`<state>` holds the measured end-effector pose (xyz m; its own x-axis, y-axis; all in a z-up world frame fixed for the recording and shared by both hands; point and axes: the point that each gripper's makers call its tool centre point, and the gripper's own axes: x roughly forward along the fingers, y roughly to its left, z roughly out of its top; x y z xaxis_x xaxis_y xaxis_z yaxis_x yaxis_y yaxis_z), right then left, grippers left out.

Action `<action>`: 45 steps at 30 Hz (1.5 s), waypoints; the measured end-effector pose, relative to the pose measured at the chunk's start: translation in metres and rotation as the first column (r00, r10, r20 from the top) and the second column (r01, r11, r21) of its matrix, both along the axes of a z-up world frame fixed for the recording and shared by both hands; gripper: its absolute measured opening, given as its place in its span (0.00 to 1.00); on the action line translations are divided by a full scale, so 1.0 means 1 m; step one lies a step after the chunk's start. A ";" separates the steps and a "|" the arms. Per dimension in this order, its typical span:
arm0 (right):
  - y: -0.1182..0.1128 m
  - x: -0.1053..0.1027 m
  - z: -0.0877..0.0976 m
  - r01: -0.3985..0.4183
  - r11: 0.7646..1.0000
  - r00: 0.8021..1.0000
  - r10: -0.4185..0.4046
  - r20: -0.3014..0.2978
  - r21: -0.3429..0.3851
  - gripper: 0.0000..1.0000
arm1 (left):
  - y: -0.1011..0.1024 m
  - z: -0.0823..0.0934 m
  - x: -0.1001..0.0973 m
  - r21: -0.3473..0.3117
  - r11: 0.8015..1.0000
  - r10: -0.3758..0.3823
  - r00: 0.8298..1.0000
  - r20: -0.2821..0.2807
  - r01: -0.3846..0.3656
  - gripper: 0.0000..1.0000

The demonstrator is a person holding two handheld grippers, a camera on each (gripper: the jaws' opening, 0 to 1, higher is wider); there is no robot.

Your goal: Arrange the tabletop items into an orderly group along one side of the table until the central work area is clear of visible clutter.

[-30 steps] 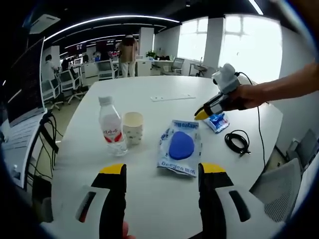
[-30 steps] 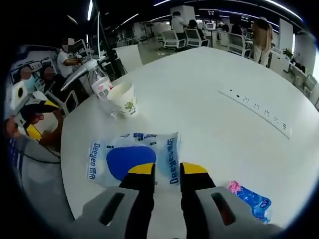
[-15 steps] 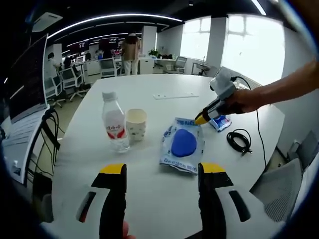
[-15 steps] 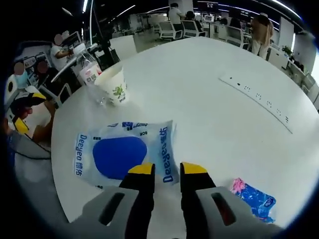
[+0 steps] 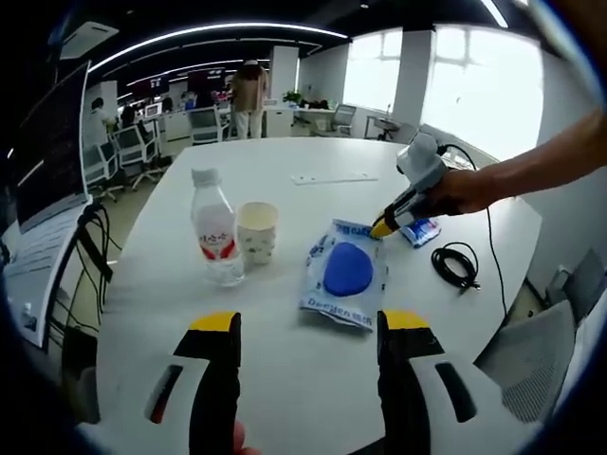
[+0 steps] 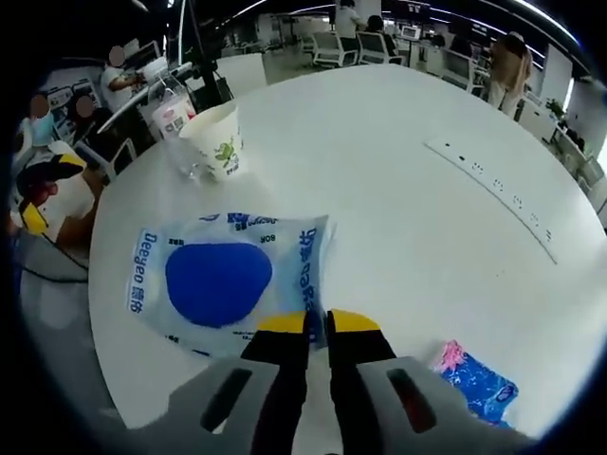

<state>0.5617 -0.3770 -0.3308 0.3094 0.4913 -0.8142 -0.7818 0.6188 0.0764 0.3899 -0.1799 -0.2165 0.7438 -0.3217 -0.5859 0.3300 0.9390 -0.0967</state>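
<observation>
right gripper jaws just pinched shut on the blue-print packet's edge, ready to drag it aside; left gripper jaws wide open.

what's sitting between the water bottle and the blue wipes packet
A paper cup stands between the water bottle and the wipes packet, seen in the left gripper view.

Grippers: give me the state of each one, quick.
Left gripper: open, holding nothing, above the bare table.
Right gripper: shut on the edge of the blue-and-white packet.
</observation>
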 end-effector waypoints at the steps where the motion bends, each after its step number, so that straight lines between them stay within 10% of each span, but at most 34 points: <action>1: 0.000 0.000 -0.001 0.006 1.000 1.000 -0.006 -0.004 0.006 0.03 | -0.001 0.000 0.001 -0.002 1.000 -0.002 1.000 -0.001 0.002 0.58; 45: -0.047 -0.078 0.005 0.111 0.994 0.993 -0.110 -0.030 0.022 0.02 | -0.056 -0.060 0.032 -0.067 0.994 -0.097 0.990 -0.103 0.091 0.55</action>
